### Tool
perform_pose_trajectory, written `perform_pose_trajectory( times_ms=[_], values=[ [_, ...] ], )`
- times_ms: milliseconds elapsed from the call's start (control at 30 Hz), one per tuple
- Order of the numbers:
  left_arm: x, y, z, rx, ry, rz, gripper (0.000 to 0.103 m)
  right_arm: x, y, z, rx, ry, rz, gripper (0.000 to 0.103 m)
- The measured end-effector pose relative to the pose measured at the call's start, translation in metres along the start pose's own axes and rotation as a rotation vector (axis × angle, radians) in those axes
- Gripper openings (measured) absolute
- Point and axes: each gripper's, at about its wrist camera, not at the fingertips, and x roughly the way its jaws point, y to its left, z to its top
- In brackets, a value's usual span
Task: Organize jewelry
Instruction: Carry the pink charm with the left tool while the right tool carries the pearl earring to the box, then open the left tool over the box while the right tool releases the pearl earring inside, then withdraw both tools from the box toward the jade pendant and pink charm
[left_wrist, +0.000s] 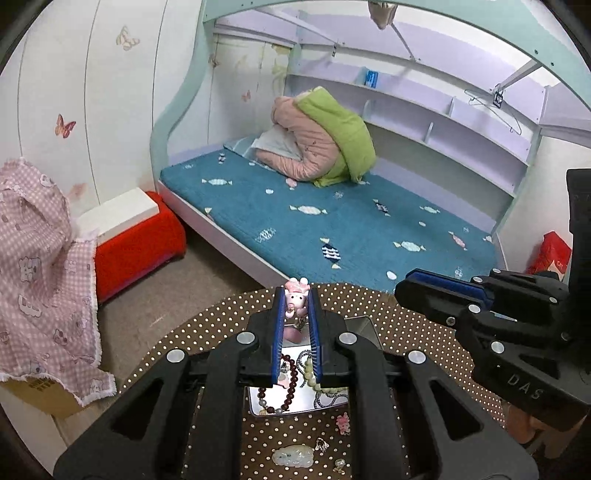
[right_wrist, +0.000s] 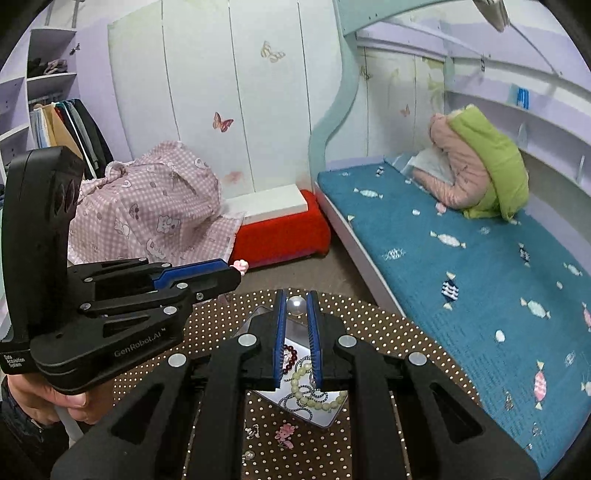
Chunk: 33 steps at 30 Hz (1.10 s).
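Observation:
My left gripper (left_wrist: 295, 295) is shut on a small pink figurine charm (left_wrist: 296, 293), held at the fingertips above the round polka-dot table (left_wrist: 406, 332). My right gripper (right_wrist: 296, 297) is shut on a pale translucent bead (right_wrist: 297, 305). Below both lies a shiny tray (left_wrist: 264, 408) with a dark red bead bracelet (left_wrist: 291, 373), a pale green bead bracelet (right_wrist: 300, 373) and a chain (right_wrist: 308, 394). The right gripper (left_wrist: 402, 290) shows side-on in the left wrist view. In the right wrist view the left gripper (right_wrist: 236, 275) shows with the pink charm (right_wrist: 241, 266) at its tip.
Loose pieces lie on the table (right_wrist: 388, 332) in front of the tray: a pale jade pendant (left_wrist: 293, 456), a pink flower charm (left_wrist: 342, 424) and small trinkets (left_wrist: 321, 445). Beyond are a blue bed (left_wrist: 332, 221), a red stool (left_wrist: 140, 243) and a pink checked cloth (left_wrist: 40, 266). A hand (right_wrist: 55, 400) holds the left gripper.

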Motion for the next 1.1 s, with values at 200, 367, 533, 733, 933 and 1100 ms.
perform_pose_trajectory(
  times_ms=[200,367,533,733,933,1100],
  values=[
    [0.010,0.008,-0.003,-0.030,0.021,0.026,0.043,0.010,-0.008,-0.003,0.051,0.023,0.012,0.015],
    [-0.004,0.010,-0.004,-0.030,-0.046,0.102,0.092,0.008,-0.014,-0.007,0.092,0.012,-0.009,0.040],
    [-0.021,0.018,-0.006,-0.044,-0.092,0.166,0.098,-0.006,-0.024,-0.010,0.149,-0.057,-0.060,0.095],
    [-0.042,0.014,-0.010,-0.030,-0.136,0.215,0.098,-0.016,-0.027,-0.011,0.177,-0.086,-0.097,0.095],
    [-0.061,0.011,-0.015,-0.029,-0.161,0.224,0.098,-0.028,-0.022,-0.012,0.165,-0.110,-0.109,0.095],
    [-0.075,0.011,-0.021,-0.037,-0.180,0.229,0.098,-0.038,-0.017,-0.015,0.163,-0.125,-0.111,0.095]
  ],
)
